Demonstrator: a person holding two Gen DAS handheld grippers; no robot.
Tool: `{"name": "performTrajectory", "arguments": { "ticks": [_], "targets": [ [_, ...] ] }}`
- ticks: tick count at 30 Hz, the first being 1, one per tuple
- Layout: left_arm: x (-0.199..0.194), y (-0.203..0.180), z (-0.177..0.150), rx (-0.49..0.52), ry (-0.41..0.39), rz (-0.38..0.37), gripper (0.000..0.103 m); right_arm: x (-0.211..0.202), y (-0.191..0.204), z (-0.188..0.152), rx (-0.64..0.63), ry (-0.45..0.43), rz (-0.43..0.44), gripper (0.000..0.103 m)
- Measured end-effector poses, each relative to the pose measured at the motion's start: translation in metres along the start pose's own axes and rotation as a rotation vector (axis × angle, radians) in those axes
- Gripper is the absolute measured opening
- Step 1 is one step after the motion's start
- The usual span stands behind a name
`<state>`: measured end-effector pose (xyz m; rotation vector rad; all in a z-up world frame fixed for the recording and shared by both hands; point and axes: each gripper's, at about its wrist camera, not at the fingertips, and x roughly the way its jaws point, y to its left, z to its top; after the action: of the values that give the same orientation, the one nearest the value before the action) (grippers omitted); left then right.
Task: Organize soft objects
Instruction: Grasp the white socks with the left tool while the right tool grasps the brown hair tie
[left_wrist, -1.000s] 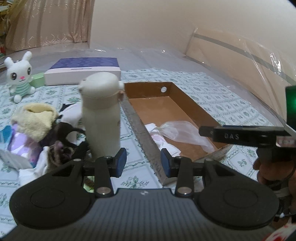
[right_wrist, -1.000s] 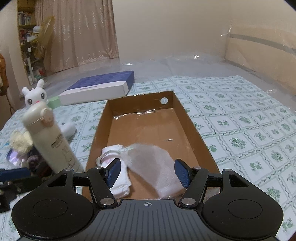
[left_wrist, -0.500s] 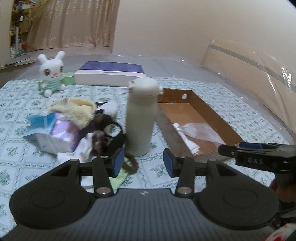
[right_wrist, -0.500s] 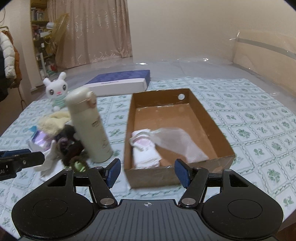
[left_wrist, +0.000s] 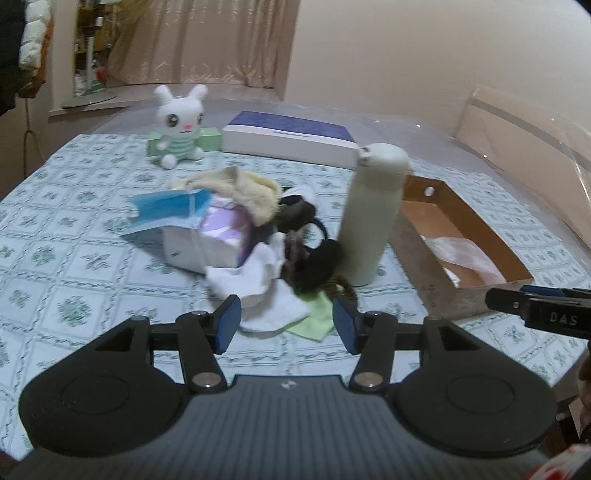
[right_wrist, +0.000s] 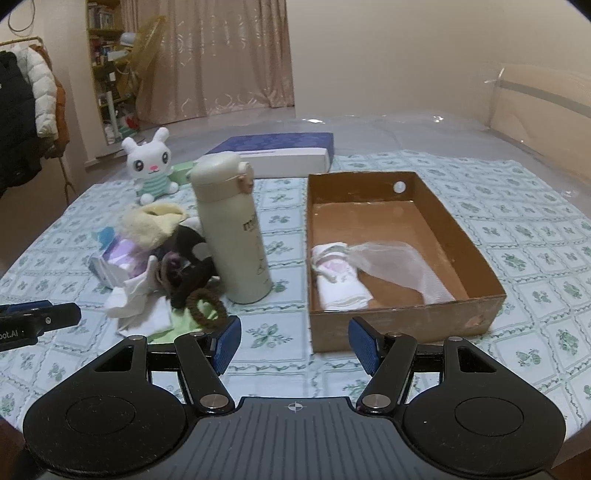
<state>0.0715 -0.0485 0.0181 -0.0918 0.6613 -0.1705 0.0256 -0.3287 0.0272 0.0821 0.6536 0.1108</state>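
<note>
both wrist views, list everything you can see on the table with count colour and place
cardboard box: 1, brown, right side
folded cloth: 1, white, inside box, near end
sheer bag: 1, translucent white, inside box beside cloth
flask: 1, cream, upright, left of box
soft pile: 1 heap, yellow, black, white, purple, left of flask
hair tie: 1, brown, front of pile
green cloth: 1, under pile's front edge
plush bunny: 1, white, far left
flat box: 1, blue and white, far centre
left gripper: opening, nothing between
right gripper: open, empty

A cream flask (right_wrist: 232, 229) stands upright before a blue-topped box (right_wrist: 275, 151)
</note>
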Motion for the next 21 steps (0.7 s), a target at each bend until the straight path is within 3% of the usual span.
{"name": "performTrajectory", "arguments": {
  "ticks": [21],
  "targets": [
    [-0.018, 0.074, -0.009, -0.081, -0.022, 0.156, 0.063, 0.024, 0.056, -0.001, -0.066, 0.026, 0.1, 0.064]
  ]
}}
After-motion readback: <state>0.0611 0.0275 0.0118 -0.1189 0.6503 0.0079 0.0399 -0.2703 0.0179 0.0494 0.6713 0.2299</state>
